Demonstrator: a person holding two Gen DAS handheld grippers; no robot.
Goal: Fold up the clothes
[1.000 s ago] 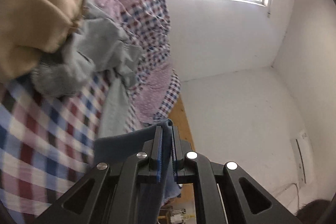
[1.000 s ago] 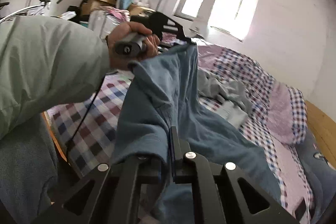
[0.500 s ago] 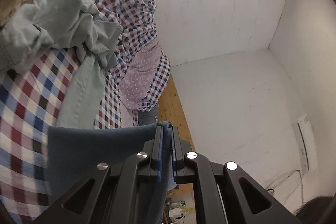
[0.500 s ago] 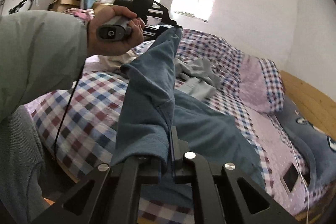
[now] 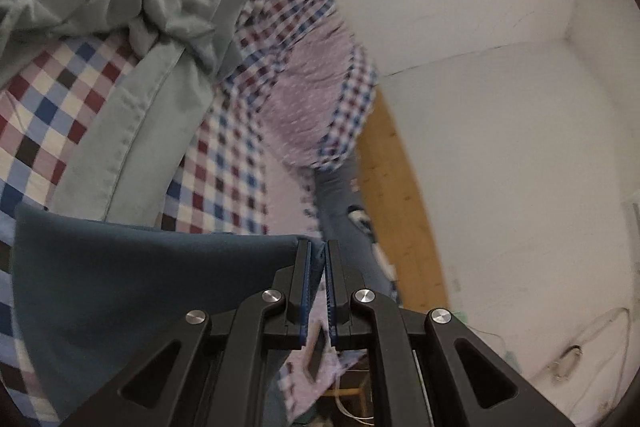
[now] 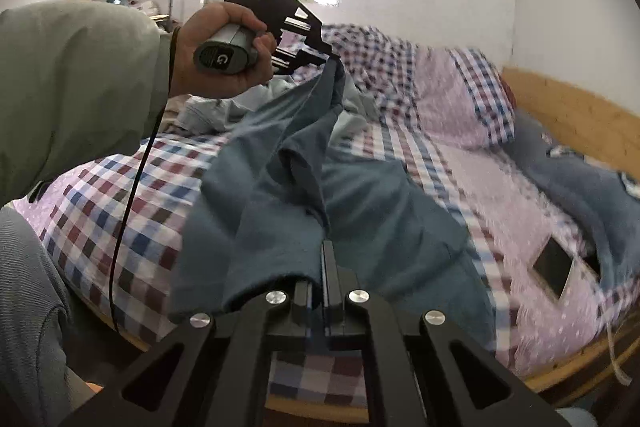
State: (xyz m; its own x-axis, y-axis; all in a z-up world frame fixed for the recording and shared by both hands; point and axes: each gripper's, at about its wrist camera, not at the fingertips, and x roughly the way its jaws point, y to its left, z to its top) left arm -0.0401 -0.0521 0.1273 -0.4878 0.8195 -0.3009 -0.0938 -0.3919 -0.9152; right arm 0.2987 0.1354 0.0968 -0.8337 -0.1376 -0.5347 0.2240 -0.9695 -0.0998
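Tension matters: each hand-held gripper, left [image 5: 319, 269] and right [image 6: 319, 283], pinches the dark blue cotton garment [image 6: 280, 195]; spread it flat above the checked bed [image 6: 120, 211].

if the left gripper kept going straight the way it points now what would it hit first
Probably the purple dotted pillow with checked edge ahead of the left gripper, which is shut on the dark blue garment; depth is unclear.
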